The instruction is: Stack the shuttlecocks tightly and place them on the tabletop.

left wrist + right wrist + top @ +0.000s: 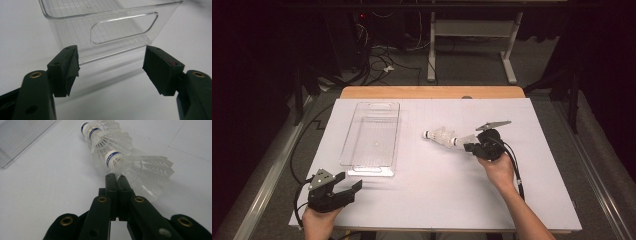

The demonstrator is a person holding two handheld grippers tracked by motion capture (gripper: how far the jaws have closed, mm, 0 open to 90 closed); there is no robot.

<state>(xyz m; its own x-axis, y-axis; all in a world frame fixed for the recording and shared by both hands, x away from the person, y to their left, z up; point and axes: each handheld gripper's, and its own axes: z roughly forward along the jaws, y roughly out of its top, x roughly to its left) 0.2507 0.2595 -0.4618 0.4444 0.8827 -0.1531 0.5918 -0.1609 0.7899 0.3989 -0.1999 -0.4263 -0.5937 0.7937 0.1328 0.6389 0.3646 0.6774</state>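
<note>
Shuttlecocks (110, 145): three white feathered shuttlecocks with blue-banded cork bases, nested in a row. They lie on their sides on the white table sheet (437, 190), right of centre, with the corks pointing toward the bin. The nearest shuttlecock (130, 165) has its feather skirt at the tips of the right gripper.

Right gripper (469, 146): black two-jaw tool held in the person's right hand (499, 170), with a grey three-cornered plate on top and a cable trailing along the forearm. In the right gripper view its jaws are pressed together, pinching the feather edge of the nearest shuttlecock just behind its cork.

Clear plastic bin (372, 137): a long rectangular container with ribbed floor and cut-out handles at both ends. It stands open on the sheet left of the shuttlecocks, apart from them.

Left gripper (349, 187): black tool in the person's left hand (317, 220), near the front left corner of the sheet. Its jaws are spread wide, holding nothing, and are aimed at the bin's near end wall and handle slot (125, 27).

Wooden table edge (432, 92): visible beyond the sheet.
</note>
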